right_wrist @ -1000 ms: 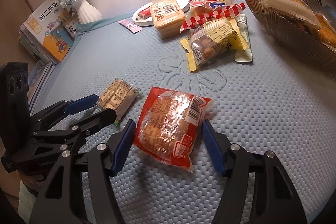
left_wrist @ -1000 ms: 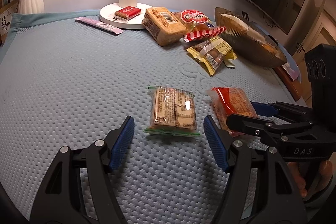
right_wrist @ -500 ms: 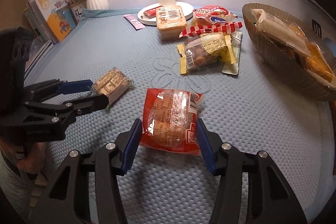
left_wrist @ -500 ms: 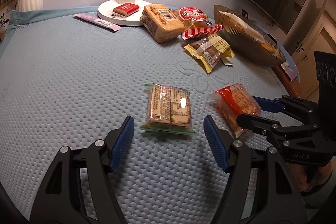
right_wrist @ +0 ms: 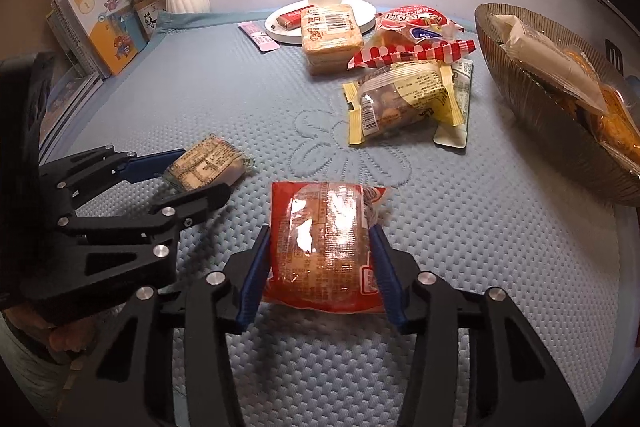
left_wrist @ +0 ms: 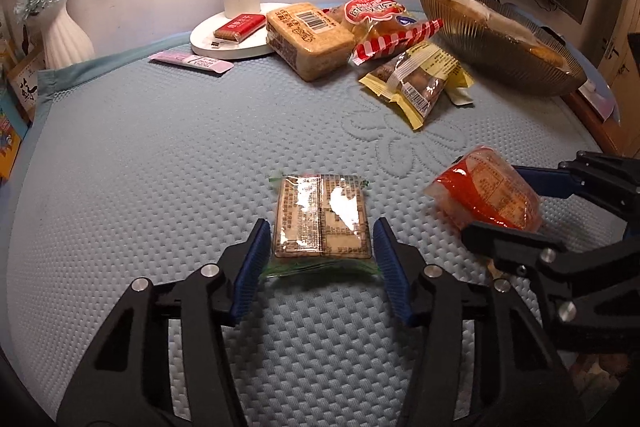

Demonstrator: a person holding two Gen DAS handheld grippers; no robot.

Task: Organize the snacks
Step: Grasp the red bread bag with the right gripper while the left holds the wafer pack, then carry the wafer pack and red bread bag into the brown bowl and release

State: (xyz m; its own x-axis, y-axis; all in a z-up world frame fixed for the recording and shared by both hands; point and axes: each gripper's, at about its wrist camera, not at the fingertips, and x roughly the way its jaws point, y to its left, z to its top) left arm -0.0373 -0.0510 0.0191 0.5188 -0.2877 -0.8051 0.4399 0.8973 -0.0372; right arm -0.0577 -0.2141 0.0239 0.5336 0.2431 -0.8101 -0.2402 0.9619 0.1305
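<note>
On a blue quilted table mat [left_wrist: 160, 187], a ribbed bowl [right_wrist: 560, 155] of snacks sits at the right edge. Near the front edge, the right gripper [right_wrist: 320, 263] pinches a red snack packet [right_wrist: 320, 247], while beside it the left gripper [left_wrist: 318, 259] closes on a green-edged cracker pack [left_wrist: 320, 219].

textbook [right_wrist: 102, 23] cover "初二英语" (numeral "1" below)

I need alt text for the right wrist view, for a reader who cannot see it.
The right tongs close on a red snack packet lying on a blue textured mat. At left, the left tongs grip a green-edged cracker packet. Behind lie more snacks, a lamp base and a brown bowl holding packets.
</note>
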